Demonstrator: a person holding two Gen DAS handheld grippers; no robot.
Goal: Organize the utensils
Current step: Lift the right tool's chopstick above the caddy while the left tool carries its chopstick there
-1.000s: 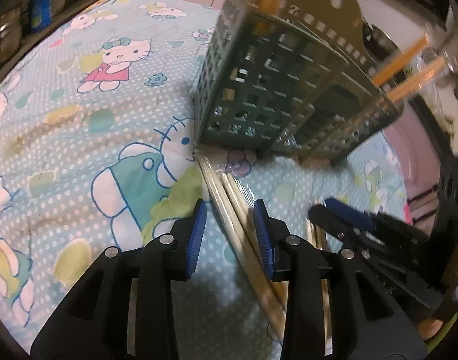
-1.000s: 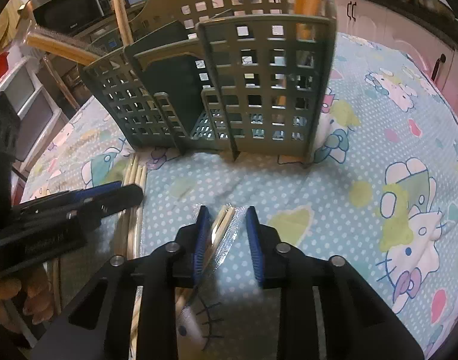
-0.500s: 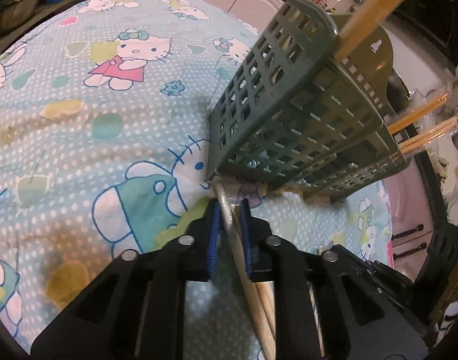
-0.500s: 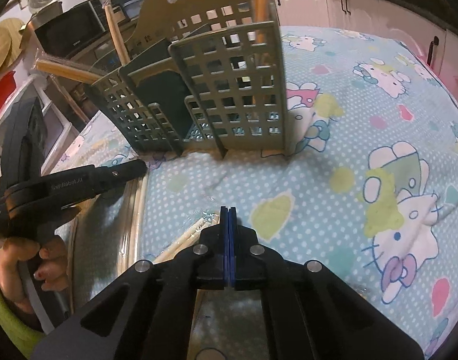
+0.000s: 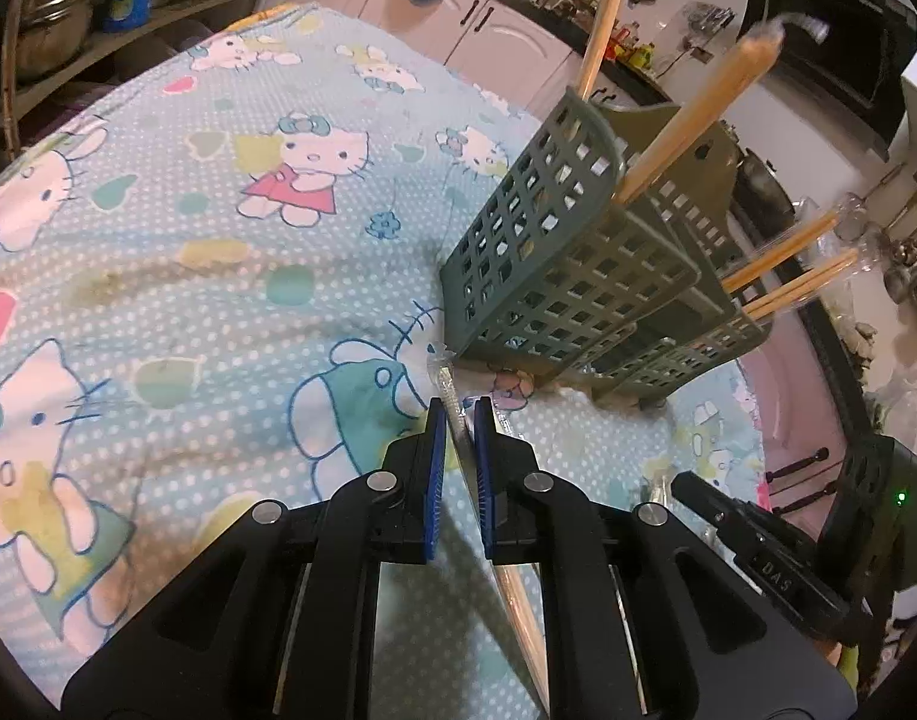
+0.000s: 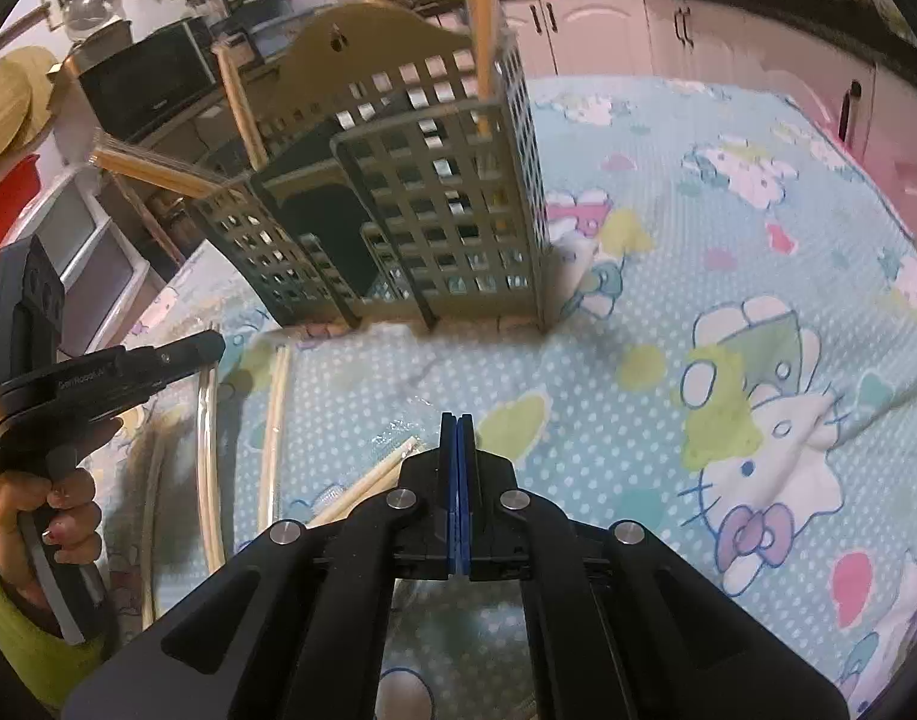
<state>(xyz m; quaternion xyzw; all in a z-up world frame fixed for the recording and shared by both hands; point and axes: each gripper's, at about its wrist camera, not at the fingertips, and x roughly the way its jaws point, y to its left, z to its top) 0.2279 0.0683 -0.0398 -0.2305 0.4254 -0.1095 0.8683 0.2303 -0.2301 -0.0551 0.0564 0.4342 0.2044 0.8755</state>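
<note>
Both grippers had their blue fingers nearly all the way closed. On the left gripper (image 5: 458, 414) the fingers were squeezed onto a wrapped pair of chopsticks (image 5: 447, 381), with just a thin gap left for the wrapper. They had taken it near its clear tip, and the long wooden part ran back under the gripper. On the right gripper (image 6: 456, 420) the fingers were pressed flat together. Another wrapped pair (image 6: 368, 477) stuck out to the left beside them, but I could not tell if its wrapper was pinched or if the fingers had missed it.

More loose chopsticks (image 6: 275, 420) lay on the cat-print cloth (image 6: 728, 276), between the two grippers. The green utensil holder (image 6: 410, 210) stood just beyond, with some chopsticks already standing in its boxes.

Chopsticks like these are probably very light, thin and stiff. The clear plastic wrapper looked smooth, so it might slide in the grip. Held near one end, a long stick may droop or swing, so holding closer to the middle would likely be steadier. A firm pinch should not hurt them.
</note>
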